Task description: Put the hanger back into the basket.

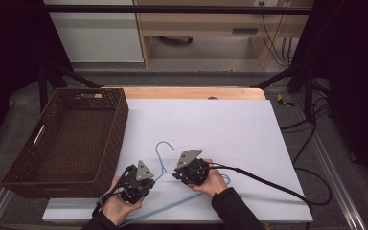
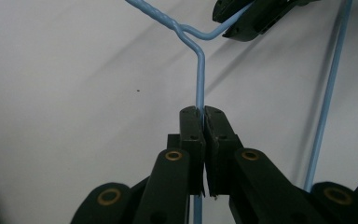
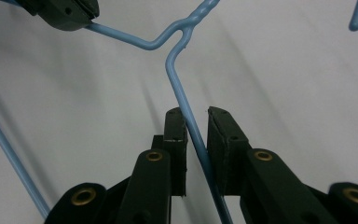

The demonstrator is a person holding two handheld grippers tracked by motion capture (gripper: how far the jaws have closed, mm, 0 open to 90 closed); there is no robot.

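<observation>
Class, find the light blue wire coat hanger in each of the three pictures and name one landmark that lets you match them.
High view: the light blue wire coat hanger lies near the front of the white board, between both grippers.
Left gripper view: its wire runs up from the closed jaws, centre.
Right gripper view: its wire passes between the parted jaws.
Shared landmark: the twisted neck below the hook.

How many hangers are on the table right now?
1: the blue wire hanger lies on the white board near the front edge, with the left gripper shut on one shoulder and the right gripper around the other.
</observation>
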